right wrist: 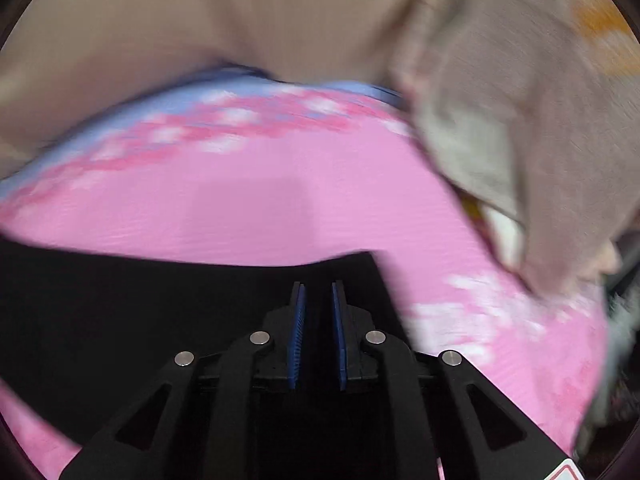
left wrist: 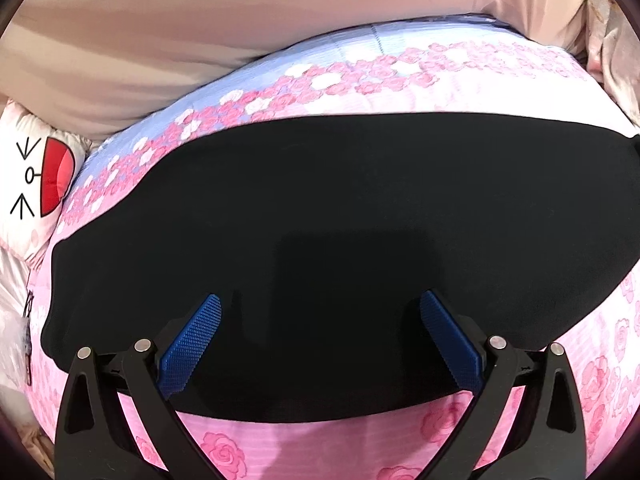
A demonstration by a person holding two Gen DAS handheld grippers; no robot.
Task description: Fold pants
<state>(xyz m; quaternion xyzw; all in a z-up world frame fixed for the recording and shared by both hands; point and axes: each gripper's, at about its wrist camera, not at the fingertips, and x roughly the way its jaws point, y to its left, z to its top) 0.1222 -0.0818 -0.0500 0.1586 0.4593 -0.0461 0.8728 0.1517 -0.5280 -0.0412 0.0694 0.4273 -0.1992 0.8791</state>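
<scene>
One pink rose-print bedsheet (left wrist: 400,96) carries one pair of black pants (left wrist: 320,208), lying flat. The left gripper (left wrist: 320,316) gapes wide, empty, over them. The right gripper (right wrist: 319,300) is nearly closed at the pants' edge; grip unclear.

pink rose-print bedsheet (left wrist: 360,98), beige blanket (left wrist: 200,32), cartoon-print pillow (left wrist: 48,176) at left.
</scene>
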